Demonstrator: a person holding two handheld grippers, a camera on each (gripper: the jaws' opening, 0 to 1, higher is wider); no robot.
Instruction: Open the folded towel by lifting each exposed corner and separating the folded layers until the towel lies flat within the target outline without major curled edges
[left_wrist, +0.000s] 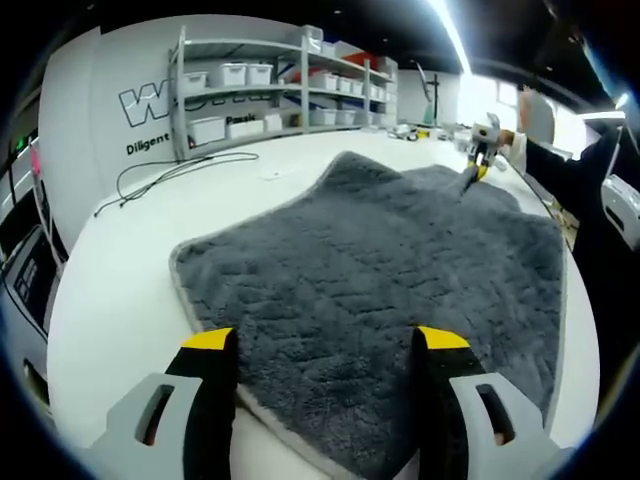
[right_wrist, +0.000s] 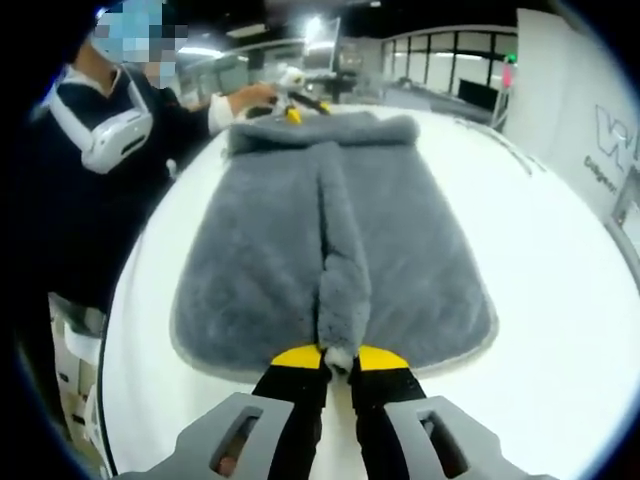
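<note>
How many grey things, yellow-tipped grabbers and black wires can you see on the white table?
Grey towel: 1
Hand-held grippers with yellow tips, the left hand-held gripper and the right hand-held gripper: 2
Black cable on the white table: 1
Total: 4

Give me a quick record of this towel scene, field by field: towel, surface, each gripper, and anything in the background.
towel: grey towel, mostly spread out, a raised ridge along its middle
surface: white table
left gripper: open, jaws over the towel's near edge
right gripper: shut on the towel's edge at the end of the ridge
background: shelving with white bins, black cable on the table
</note>
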